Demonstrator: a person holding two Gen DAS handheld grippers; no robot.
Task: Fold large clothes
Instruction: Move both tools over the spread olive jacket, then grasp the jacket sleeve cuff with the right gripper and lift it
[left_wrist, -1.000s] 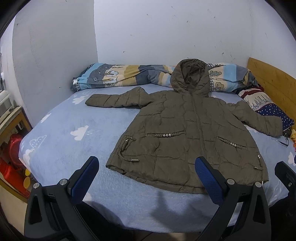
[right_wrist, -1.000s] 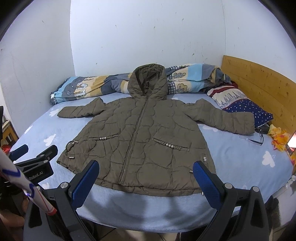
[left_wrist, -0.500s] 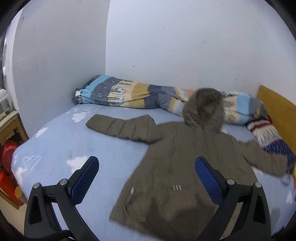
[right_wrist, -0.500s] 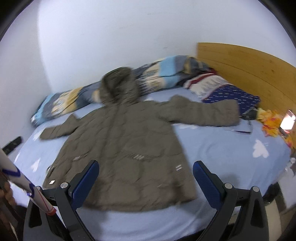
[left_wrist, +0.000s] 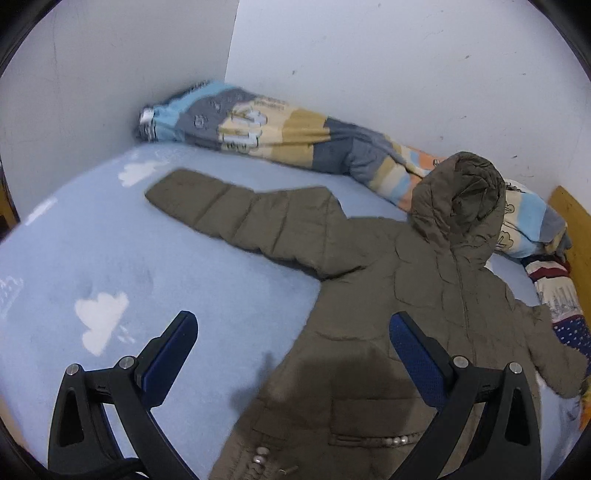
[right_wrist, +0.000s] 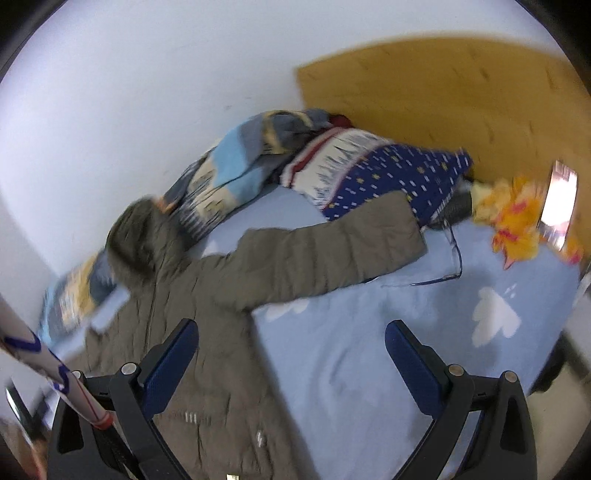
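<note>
An olive quilted hooded jacket (left_wrist: 388, 295) lies flat, front up, on the light blue bed, sleeves spread out. In the left wrist view its left sleeve (left_wrist: 251, 218) stretches toward the wall corner and the hood (left_wrist: 461, 195) rests against the bedding. My left gripper (left_wrist: 291, 347) is open and empty, hovering over the jacket's left side. In the right wrist view the jacket (right_wrist: 207, 314) lies lower left and its right sleeve (right_wrist: 332, 251) reaches toward the pillows. My right gripper (right_wrist: 290, 354) is open and empty above the armpit area.
A rolled striped duvet (left_wrist: 280, 133) lies along the far wall. Patterned pillows (right_wrist: 376, 170) and a wooden headboard (right_wrist: 443, 92) are at the right. Glasses (right_wrist: 450, 258) and an orange-yellow item (right_wrist: 517, 218) lie on the sheet (right_wrist: 388, 314) near the sleeve cuff.
Both grippers moved forward over the bed and apart: the left view swung toward the left sleeve, the right view toward the right sleeve. The jacket has not moved.
</note>
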